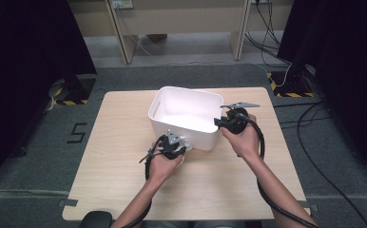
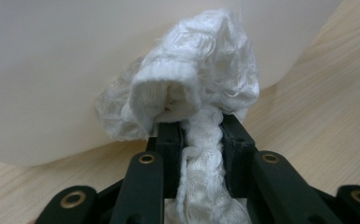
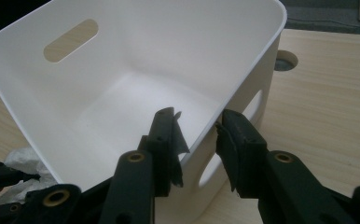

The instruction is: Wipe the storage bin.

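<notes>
A white, rectangular plastic bin (image 1: 187,116) with slot handles stands on the pale wooden table (image 1: 115,175), nearer its far edge than its near one. The left tool (image 2: 201,133) is clamped tight on a crumpled white knitted cloth (image 2: 201,74), which bulges out past its fingertips and hangs against the bin's near outer wall, just above the table top. The right tool (image 3: 199,135) straddles the bin's right-hand rim, one jaw inside and one outside by the handle slot; its jaws stand partly apart, and I cannot tell whether the pads press the wall.
</notes>
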The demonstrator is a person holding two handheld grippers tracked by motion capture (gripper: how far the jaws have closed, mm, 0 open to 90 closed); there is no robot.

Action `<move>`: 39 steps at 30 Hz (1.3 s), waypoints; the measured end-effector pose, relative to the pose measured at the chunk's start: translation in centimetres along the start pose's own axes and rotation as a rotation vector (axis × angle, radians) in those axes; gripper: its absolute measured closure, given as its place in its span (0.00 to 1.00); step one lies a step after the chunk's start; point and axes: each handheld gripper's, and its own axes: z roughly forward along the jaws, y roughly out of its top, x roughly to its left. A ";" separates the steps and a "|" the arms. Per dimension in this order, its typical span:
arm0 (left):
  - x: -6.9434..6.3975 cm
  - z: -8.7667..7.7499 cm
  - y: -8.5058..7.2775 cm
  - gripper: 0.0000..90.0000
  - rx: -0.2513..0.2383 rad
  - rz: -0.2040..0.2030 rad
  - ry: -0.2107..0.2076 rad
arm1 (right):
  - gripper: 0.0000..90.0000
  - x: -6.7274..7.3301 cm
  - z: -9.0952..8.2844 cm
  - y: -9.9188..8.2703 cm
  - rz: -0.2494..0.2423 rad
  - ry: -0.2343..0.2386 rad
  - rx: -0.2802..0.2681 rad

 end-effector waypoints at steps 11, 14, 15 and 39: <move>-0.1 0.9 -0.4 0.81 0.036 0.010 0.001 | 0.74 0.0 0.0 0.0 -0.003 -0.001 -0.001; 0.0 1.2 -0.5 0.81 0.046 0.010 -0.003 | 0.74 0.0 0.0 0.0 -0.004 -0.001 0.000; 0.0 1.2 -0.5 0.81 0.046 0.010 -0.003 | 0.74 0.0 0.0 0.0 -0.004 -0.001 0.000; -0.9 1.8 -0.3 0.81 0.056 0.010 -0.025 | 0.74 0.1 0.0 0.0 -0.006 -0.002 -0.002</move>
